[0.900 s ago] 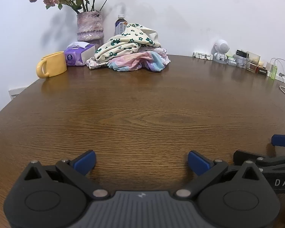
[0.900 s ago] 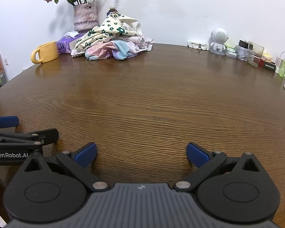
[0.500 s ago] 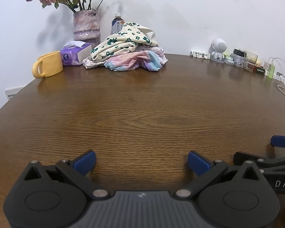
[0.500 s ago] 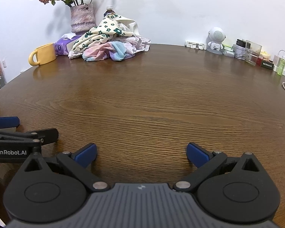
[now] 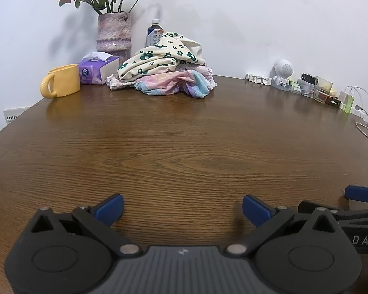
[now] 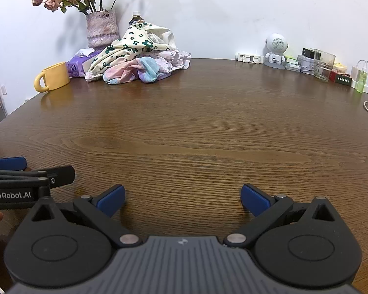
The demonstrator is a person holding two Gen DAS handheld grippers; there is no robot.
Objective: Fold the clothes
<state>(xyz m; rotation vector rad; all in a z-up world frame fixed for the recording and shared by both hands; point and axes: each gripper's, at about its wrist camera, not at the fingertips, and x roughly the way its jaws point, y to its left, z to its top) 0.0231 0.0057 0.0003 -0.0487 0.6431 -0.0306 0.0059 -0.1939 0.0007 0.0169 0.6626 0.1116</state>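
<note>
A heap of clothes (image 5: 163,69) lies at the far side of the round wooden table (image 5: 184,142): a cream garment with green flowers on top of a pink, blue and lilac one. The right wrist view shows the same heap of clothes (image 6: 137,58) at the upper left. My left gripper (image 5: 182,208) hovers low over the near part of the table, open and holding nothing. Beside it, my right gripper (image 6: 181,197) is open and holding nothing too. Each gripper's side shows at the edge of the other's view. Both are far from the clothes.
Left of the heap stand a yellow mug (image 5: 61,80), a purple tissue box (image 5: 98,69), a vase of dried roses (image 5: 112,33) and a bottle (image 5: 154,33). A white robot figurine (image 5: 283,73), jars and cables (image 5: 365,112) line the back right edge.
Both grippers have stayed open over the near table. The views shifted slightly, tilting up and then back down, so the clothes heap moved a little in frame.
</note>
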